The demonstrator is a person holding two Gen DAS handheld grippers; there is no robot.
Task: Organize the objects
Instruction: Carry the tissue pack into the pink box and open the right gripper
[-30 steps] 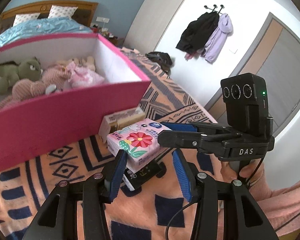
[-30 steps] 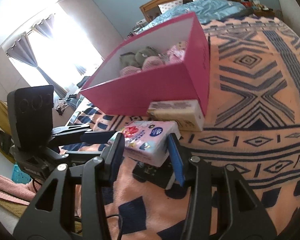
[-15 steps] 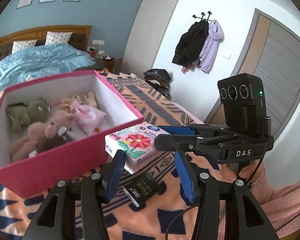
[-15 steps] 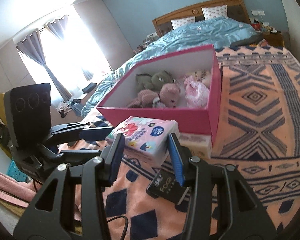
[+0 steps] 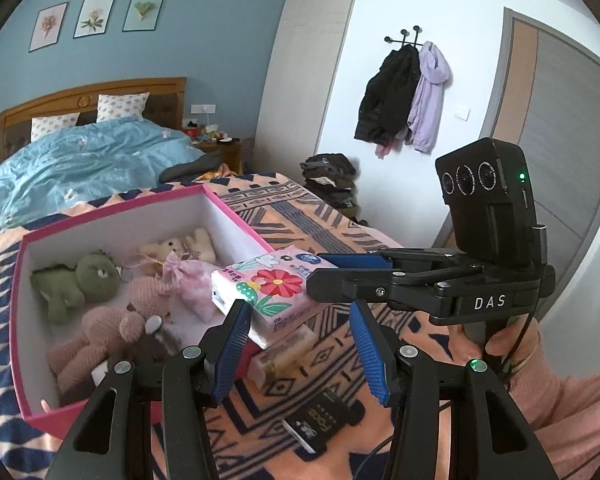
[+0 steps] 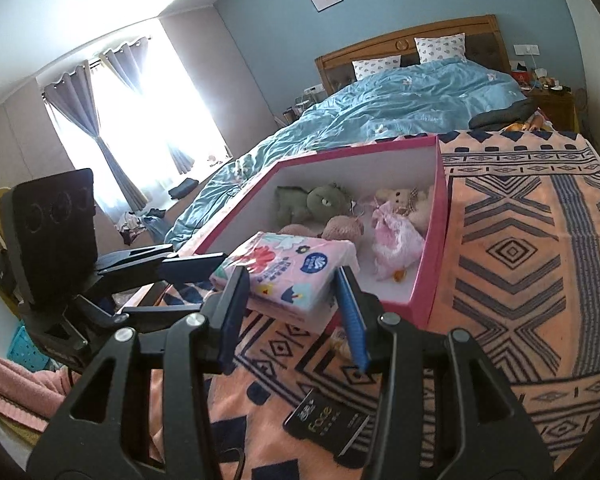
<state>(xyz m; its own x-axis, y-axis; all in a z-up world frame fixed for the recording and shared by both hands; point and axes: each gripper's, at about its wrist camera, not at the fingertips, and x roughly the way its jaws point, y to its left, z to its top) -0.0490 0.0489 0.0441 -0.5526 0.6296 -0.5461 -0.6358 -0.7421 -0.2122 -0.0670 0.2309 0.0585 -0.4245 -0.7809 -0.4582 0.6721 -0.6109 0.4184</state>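
Note:
A pink tissue pack (image 5: 268, 288) with a red flower print hangs in the air over the near rim of the pink box (image 5: 20, 320). My right gripper (image 6: 291, 274) is shut on it, with a blue pad on each side of the tissue pack (image 6: 296, 268). In the left wrist view the right gripper (image 5: 320, 272) clasps the pack's right end. My left gripper (image 5: 298, 306) has the pack's near corner between its fingers. Its left pad is against the corner, and a strip of blanket shows at the right pad. The box (image 6: 432, 280) holds several plush toys (image 5: 112, 320).
A beige tissue pack (image 5: 284, 356) lies against the box's front wall. A black pack marked Face (image 6: 328, 424) lies on the patterned orange blanket (image 6: 520, 260) below the grippers. A bed with a blue duvet (image 6: 400, 100) lies behind the box. A hand in a pink sleeve (image 5: 560, 400) holds the right gripper.
Both grippers have risen together. The pink pack has come up off the black pack to above the box rim. The views now look down into the box.

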